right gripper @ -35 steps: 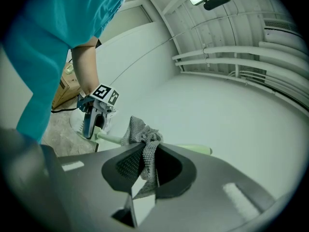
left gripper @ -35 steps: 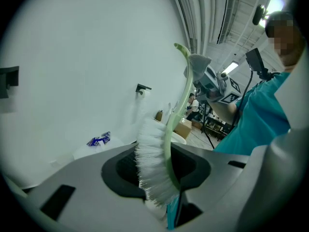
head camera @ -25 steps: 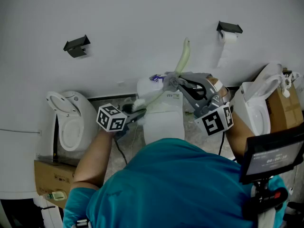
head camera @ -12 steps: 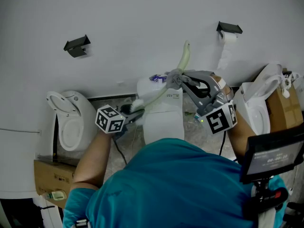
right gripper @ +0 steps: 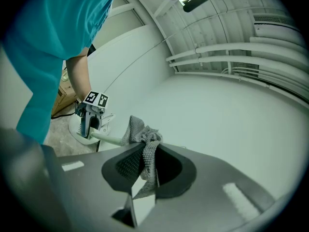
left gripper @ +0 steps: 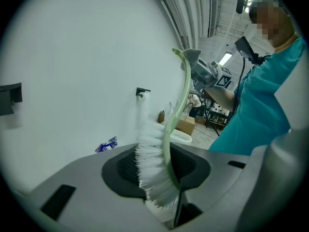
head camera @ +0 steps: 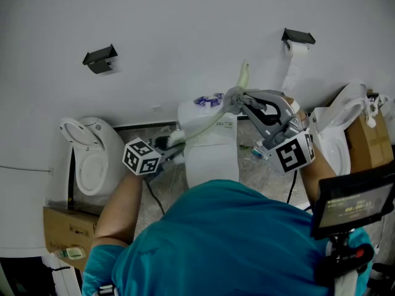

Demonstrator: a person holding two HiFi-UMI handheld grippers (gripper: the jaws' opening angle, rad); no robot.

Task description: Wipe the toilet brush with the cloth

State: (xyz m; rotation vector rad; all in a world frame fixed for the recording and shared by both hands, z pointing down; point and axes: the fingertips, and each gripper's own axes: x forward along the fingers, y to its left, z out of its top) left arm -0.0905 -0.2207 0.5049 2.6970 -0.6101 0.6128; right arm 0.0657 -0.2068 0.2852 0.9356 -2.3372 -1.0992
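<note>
A: Nearest the camera, what did each gripper hold?

B: The left gripper [left gripper: 161,180] was clamped on the white bristle head of the toilet brush [left gripper: 153,170], whose pale green handle curved up and away from it. The right gripper [right gripper: 145,166] was closed on a grey cloth [right gripper: 144,146], which was bunched around that handle.

A: Where was the brush as a whole?

B: It was in the air above the white toilet [head camera: 213,165], slanting from the left gripper up towards the right. The cloth sat on the upper part of the handle, short of the tip. Beyond them were the pale wall [head camera: 185,23] and a toilet-roll holder [head camera: 298,37].

A: How was the wipe best carried out?

B: Probably with the left grip held steady as an anchor while the right slid the cloth along the handle, following its curve. The pinch needed to be firm enough that the fabric stayed wrapped round the shaft. Too strong a pull could have levered the springy bristles out of the left jaws.
</note>
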